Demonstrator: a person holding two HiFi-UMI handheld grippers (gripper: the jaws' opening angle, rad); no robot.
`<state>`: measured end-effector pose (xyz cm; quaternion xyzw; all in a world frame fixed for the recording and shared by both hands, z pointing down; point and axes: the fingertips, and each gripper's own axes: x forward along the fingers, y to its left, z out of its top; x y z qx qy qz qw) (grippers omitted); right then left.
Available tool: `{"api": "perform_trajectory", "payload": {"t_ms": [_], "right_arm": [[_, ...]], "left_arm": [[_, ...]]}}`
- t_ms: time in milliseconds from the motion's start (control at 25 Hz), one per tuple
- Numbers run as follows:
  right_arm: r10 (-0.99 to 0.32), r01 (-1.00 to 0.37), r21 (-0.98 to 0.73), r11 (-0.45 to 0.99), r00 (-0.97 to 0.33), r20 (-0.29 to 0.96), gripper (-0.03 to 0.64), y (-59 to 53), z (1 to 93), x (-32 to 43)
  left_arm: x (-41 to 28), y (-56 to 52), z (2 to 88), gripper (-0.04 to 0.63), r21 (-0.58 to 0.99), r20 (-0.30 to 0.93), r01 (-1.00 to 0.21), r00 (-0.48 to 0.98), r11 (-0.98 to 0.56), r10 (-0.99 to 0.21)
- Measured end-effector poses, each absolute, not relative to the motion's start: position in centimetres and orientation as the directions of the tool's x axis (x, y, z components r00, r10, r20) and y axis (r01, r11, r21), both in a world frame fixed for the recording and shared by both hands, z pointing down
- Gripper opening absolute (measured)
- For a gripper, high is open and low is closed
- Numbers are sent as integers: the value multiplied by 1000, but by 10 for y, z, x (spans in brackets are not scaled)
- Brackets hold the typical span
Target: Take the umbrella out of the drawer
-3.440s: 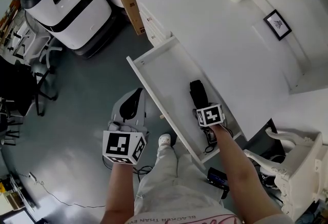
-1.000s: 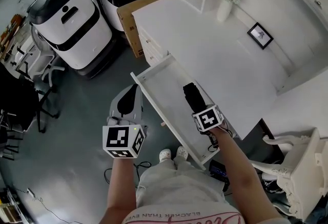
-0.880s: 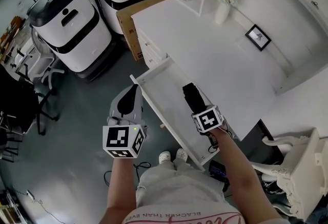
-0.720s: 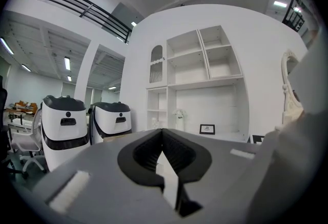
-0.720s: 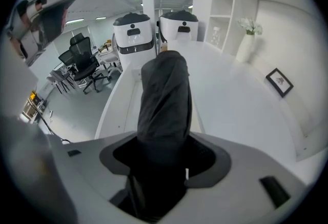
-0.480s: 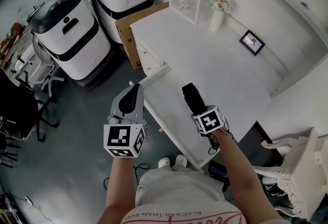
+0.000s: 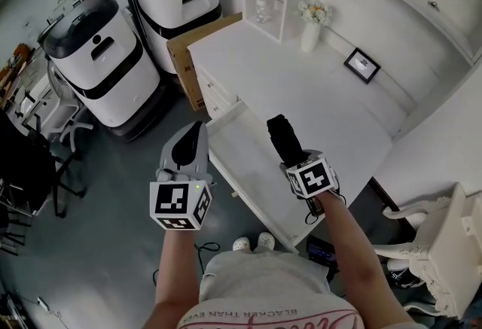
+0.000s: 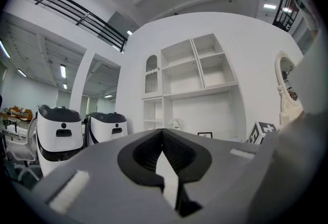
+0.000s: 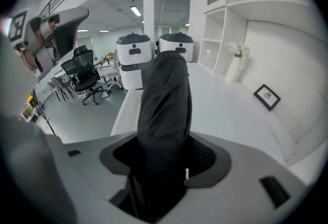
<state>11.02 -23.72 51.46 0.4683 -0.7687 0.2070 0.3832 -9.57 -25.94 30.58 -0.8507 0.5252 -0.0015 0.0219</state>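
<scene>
A black folded umbrella (image 7: pixel 279 135) stands clear above the open white drawer (image 7: pixel 239 148), and my right gripper (image 7: pixel 291 159) is shut on its lower end. In the right gripper view the umbrella (image 9: pixel 165 94) rises from between the jaws of the right gripper (image 9: pixel 163 152) and hides the drawer's inside; only the drawer's wall (image 9: pixel 122 111) shows. My left gripper (image 7: pixel 197 129) hovers left of the drawer's front, over the floor. In its own view the left gripper (image 8: pixel 163 139) points level towards the shelves, its jaws shut with nothing between them.
The drawer sticks out of a white cabinet (image 7: pixel 301 90) bearing a vase of flowers (image 7: pixel 311 26) and a picture frame (image 7: pixel 361 65). Two white-and-black machines (image 7: pixel 102 49) and a cardboard box (image 7: pixel 188 45) stand at the back left. A white ornate chair (image 7: pixel 444 245) is at right.
My right gripper has risen with the umbrella, which has come up out of the drawer. The left gripper has also risen a little, still shut.
</scene>
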Motion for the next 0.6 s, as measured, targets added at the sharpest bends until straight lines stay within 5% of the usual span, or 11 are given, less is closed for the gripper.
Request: {"api": "perform_trajectory", "payload": {"t_ms": [600], "right_arm": [[-765, -908, 110, 405, -271, 585, 268, -240, 427, 128]], "left_arm": [[-83, -258, 289, 8, -43, -72, -879, 478, -476, -876]]}}
